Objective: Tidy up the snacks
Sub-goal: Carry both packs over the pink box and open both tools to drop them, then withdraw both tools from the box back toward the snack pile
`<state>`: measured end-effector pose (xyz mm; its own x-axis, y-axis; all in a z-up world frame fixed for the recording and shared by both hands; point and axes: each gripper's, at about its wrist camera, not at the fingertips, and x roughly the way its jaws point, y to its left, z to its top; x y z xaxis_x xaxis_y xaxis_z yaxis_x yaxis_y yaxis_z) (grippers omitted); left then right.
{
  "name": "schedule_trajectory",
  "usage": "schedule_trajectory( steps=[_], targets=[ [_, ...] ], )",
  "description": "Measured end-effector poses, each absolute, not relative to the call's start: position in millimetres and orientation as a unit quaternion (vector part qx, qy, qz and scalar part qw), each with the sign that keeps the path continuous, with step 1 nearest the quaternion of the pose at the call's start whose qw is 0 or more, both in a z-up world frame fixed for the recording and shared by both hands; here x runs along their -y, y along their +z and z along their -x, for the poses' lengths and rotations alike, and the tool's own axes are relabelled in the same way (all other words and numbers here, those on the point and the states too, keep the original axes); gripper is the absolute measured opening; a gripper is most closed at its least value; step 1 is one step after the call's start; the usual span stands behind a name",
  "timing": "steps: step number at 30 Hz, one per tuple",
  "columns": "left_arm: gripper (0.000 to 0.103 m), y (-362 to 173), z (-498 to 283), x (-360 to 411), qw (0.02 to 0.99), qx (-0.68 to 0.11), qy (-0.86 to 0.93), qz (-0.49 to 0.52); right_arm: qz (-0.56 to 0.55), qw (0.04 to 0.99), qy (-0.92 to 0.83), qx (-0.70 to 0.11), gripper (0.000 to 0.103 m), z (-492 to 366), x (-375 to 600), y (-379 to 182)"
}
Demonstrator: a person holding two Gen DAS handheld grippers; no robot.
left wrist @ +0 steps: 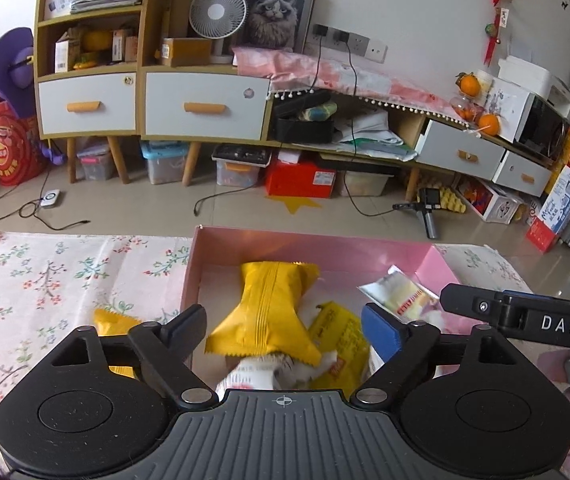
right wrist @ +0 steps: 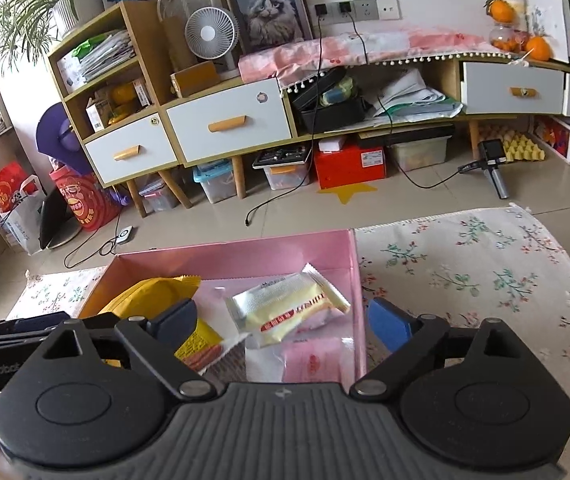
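The left gripper hangs spread over the pink box, a yellow snack packet lying loose between its fingers, unpinched. One more yellow packet lies outside the box's left wall on the floral cloth. The right gripper is spread too, above a clear-wrapped yellow wafer near the box's right wall; cloth right of it lies bare.

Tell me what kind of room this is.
Most likely a lived-in home living room: a low wooden cabinet with white drawers, a framed cat picture leaning on the wall, and a white desk fan beside it, with plastic storage bins underneath.
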<state>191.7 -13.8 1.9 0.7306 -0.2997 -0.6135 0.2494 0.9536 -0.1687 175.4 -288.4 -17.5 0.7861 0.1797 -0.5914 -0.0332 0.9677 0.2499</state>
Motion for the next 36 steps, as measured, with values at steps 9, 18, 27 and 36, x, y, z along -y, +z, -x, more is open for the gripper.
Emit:
schedule_trajectory(
  steps=[9, 18, 27, 36],
  targets=[
    [0.094, 10, -142, 1, 0.925, -0.358, -0.120, 0.031, -0.099, 0.931, 0.052, -0.346, 0.100, -146, 285, -10],
    [0.097, 7, -95, -24, 0.918, -0.385, -0.093, 0.023, -0.069, 0.926, 0.078, -0.362, 0.103, -114, 270, -10],
    [0.097, -21, -66, -45, 0.911, -0.400, -0.099, 0.019, -0.044, 0.925, 0.096, -0.366, 0.103, -89, 258, -28],
    [0.091, -37, -53, -43, 0.902, -0.401, -0.160, 0.004, 0.029, 0.918, 0.150, -0.366, 0.103, -71, 238, -48]
  ],
)
